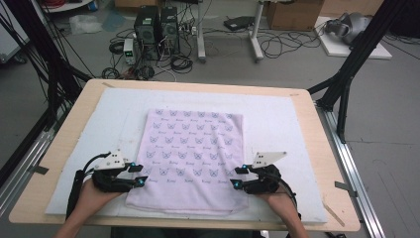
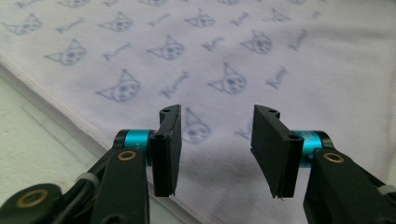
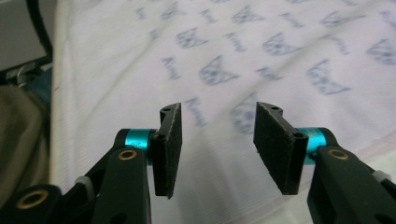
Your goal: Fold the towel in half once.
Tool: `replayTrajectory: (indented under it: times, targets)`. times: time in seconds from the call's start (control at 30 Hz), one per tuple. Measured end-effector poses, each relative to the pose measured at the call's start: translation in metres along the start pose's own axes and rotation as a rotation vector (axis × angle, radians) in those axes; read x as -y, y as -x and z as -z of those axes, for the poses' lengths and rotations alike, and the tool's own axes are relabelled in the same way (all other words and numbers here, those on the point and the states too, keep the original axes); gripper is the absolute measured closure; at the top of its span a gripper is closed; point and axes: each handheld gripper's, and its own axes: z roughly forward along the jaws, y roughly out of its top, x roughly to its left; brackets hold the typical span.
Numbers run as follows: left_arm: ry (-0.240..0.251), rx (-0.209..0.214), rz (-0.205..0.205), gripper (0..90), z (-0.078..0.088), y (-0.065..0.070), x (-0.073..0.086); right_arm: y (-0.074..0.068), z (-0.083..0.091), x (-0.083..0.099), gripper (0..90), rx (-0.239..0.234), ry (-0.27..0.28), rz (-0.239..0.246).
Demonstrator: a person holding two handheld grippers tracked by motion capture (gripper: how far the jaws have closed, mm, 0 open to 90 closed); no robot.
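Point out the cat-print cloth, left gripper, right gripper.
cat-print cloth [image 1: 195, 144], high view, middle of the fabric
left gripper [image 1: 140, 174], high view, between its fingertips
right gripper [image 1: 236, 177], high view, between its fingertips

This is a lab or robotics workspace — not a home. Beyond the wooden table [image 1: 317, 148] with its white foam pad [image 1: 277, 109], the grey concrete floor [image 1: 297, 64] carries loose tangles of black cables [image 1: 277, 44] and two black computer towers [image 1: 157, 25] standing side by side. Black frame struts [image 1: 356, 54] rise at both sides of the table, an aluminium rail [image 1: 354, 173] runs along its right edge, and cardboard boxes [image 1: 294, 14] sit at the back — test-rig surroundings throughout.
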Motion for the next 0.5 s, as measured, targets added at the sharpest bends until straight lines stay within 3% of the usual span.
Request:
replayTrajectory:
  times: [0.13, 0.37, 0.5]
  targets:
    - [0.019, -0.030, 0.015, 49.3, -0.005, -0.009, -0.007, 0.012, -0.001, -0.004, 41.8, 0.046, 0.010, -0.021]
    - [0.066, -0.071, 0.072, 44.0, -0.010, -0.023, -0.014, 0.023, 0.002, -0.007, 36.5, 0.058, 0.054, -0.040]
    - [0.062, -0.085, 0.065, 42.5, -0.014, -0.026, -0.016, 0.029, 0.000, -0.010, 32.5, 0.090, 0.059, -0.037]
